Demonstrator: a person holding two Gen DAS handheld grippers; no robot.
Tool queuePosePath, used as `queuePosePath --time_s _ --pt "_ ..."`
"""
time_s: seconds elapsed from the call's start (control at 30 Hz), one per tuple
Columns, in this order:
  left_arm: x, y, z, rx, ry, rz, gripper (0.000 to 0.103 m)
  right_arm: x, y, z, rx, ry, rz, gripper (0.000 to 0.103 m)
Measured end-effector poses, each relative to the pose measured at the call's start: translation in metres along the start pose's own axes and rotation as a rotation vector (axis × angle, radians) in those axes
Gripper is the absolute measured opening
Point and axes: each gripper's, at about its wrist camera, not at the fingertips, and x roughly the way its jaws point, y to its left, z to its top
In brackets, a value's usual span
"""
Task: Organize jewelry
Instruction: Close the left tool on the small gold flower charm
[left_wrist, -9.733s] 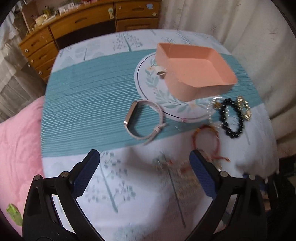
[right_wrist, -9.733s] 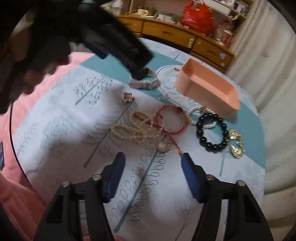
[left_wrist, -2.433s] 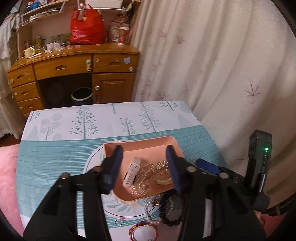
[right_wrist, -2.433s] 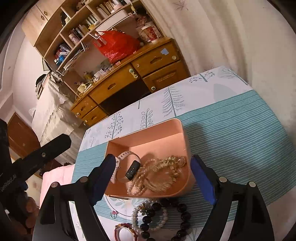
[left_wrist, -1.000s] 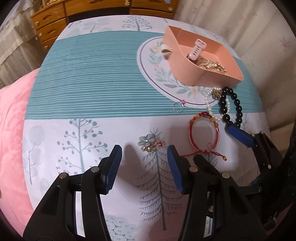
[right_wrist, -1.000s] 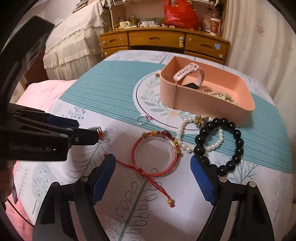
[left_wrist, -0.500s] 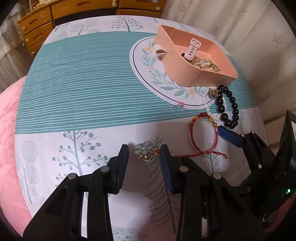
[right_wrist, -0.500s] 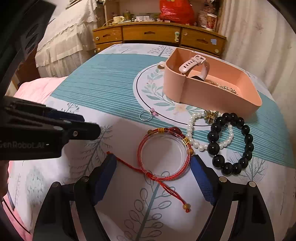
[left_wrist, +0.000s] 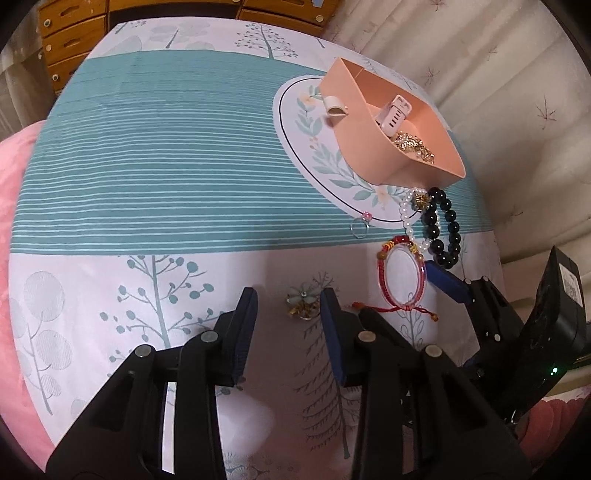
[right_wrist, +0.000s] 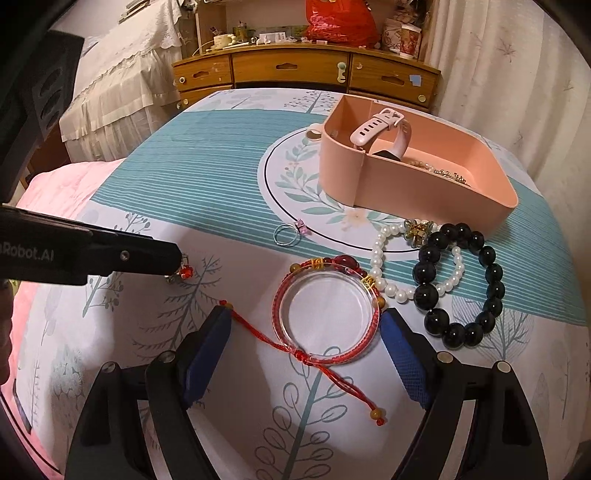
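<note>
The left gripper (left_wrist: 289, 308) angles low over the counter (left_wrist: 155, 177), fingers parted around the flower brooch (left_wrist: 303, 303). The right gripper (right_wrist: 306, 334) hovers, fingers spread wide beside the red bracelet (right_wrist: 327, 306).

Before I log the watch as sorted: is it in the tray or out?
In. The pink watch sits inside the peach tray, strap arching above the rim, beside gold chains.

- The left gripper (left_wrist: 289, 302) has narrowed its jaws and closed in on the flower brooch (left_wrist: 303, 303).
- The right gripper (right_wrist: 306, 325) has advanced to straddle the red bracelet (right_wrist: 327, 314), toward 12 o'clock.
</note>
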Motion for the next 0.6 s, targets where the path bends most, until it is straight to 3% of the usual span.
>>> queuePosePath --time_s 0.07,0.1,0.2,0.23,0.3,0.5,0.6 --pt "0.002 0.0 0.0 0.011 -0.004 -0.014 0.028 0.0 0.0 -0.001 -0.001 -0.005 0.0 0.084" --pt "0.003 0.0 0.0 0.016 -0.002 -0.024 0.017 0.0 0.0 -0.001 -0.002 -0.009 0.0 0.084" --pt "0.003 0.0 0.001 0.012 -0.024 -0.046 0.017 0.001 0.0 -0.001 0.0 -0.016 0.002 0.081" --pt "0.001 0.0 0.001 0.01 -0.037 -0.053 0.017 0.0 0.0 0.0 -0.002 -0.02 0.004 0.077" --pt "-0.003 0.002 0.001 -0.008 -0.056 -0.073 0.017 -0.002 0.002 0.0 -0.011 -0.033 0.009 0.057" --pt "-0.023 0.008 0.003 -0.092 -0.142 -0.186 0.017 -0.003 0.002 0.003 0.001 -0.02 0.026 0.056" --pt "-0.033 0.008 0.005 -0.112 -0.179 -0.234 0.017 -0.005 -0.008 0.004 0.074 -0.014 0.076 0.056"
